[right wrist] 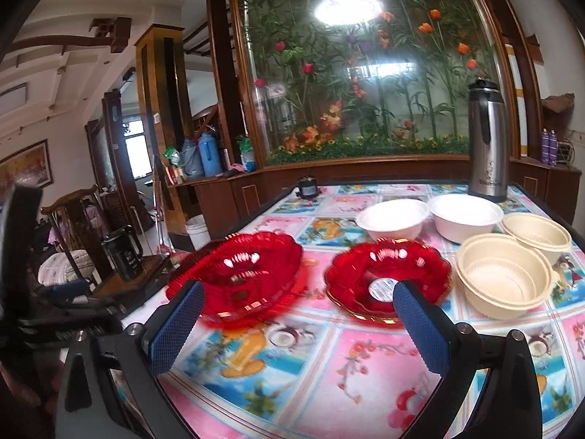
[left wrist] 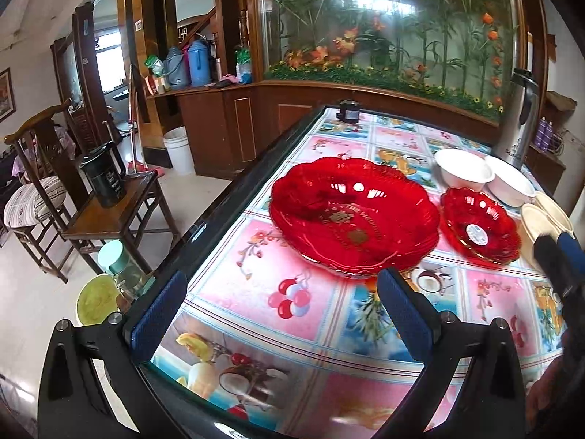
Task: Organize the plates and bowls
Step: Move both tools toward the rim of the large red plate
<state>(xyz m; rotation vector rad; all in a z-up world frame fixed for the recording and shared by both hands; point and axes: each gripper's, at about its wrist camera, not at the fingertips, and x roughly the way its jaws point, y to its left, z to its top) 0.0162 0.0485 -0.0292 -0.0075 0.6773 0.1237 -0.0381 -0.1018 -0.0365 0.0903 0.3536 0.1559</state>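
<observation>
**Red plates and pale bowls waited on the patterned table**

On the left, the left gripper (left wrist: 281,314) hung with its jaws spread wide and nothing between them, near the table (left wrist: 256,329) edge, just short of the large red plate (left wrist: 353,216). Beside that plate sat the small red plate (right wrist: 387,280). The right gripper (right wrist: 298,323) stood wide and empty before it. Two white bowls (right wrist: 393,217) lay behind, two cream bowls (right wrist: 504,281) rightmost, near a steel flask (right wrist: 488,142).

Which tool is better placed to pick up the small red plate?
Probably right. The right tool, open, has the small red plate just ahead; the left tool faces the large red plate.
</observation>
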